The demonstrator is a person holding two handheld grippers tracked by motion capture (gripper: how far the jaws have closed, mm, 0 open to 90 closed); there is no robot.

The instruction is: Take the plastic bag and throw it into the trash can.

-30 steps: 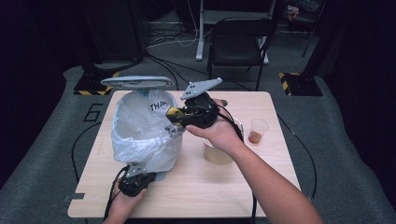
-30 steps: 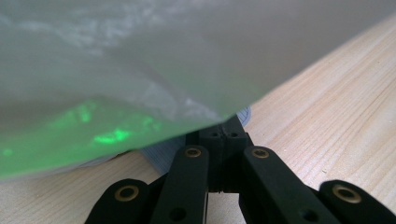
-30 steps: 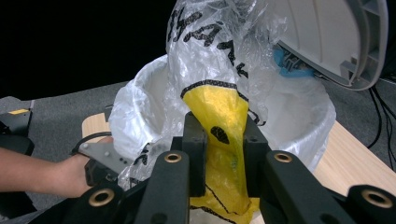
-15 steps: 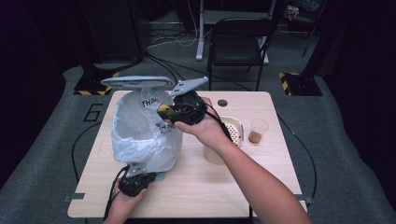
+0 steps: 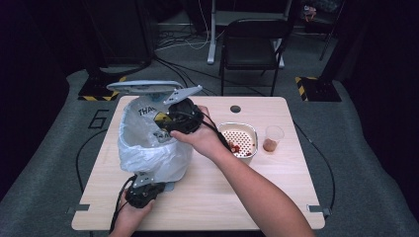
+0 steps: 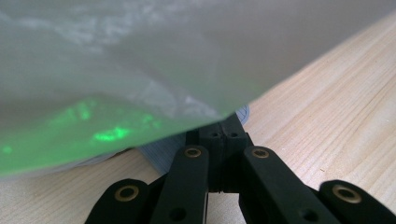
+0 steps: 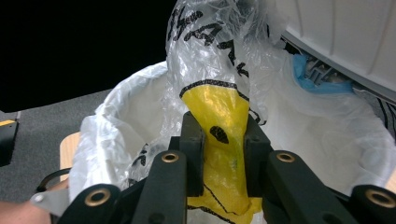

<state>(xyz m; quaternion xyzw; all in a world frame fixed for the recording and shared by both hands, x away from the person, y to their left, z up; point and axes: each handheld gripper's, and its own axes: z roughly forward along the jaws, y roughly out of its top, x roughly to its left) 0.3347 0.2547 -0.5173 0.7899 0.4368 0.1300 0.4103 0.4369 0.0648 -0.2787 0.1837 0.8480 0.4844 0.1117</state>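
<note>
My right gripper [image 5: 165, 120] over the bin's open mouth, jaws just easing apart yet pinching the plastic bag [image 7: 215, 107] lining the white pedal bin [image 5: 148, 153], my left gripper [image 6: 223, 140] closed at the bin's base on table [image 5: 257, 192], colander [image 5: 238, 139] and cup [image 5: 273, 138] off right

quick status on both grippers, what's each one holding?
Left gripper: shut, at the foot of the bagged bin; no grip visible.
Right gripper: jaws just been opening, plastic bag between them, pads touching it.

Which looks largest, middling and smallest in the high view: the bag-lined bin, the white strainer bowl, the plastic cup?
1. bag-lined bin
2. white strainer bowl
3. plastic cup
All stand at similar depth on the table, so the ranking is safe.
</note>
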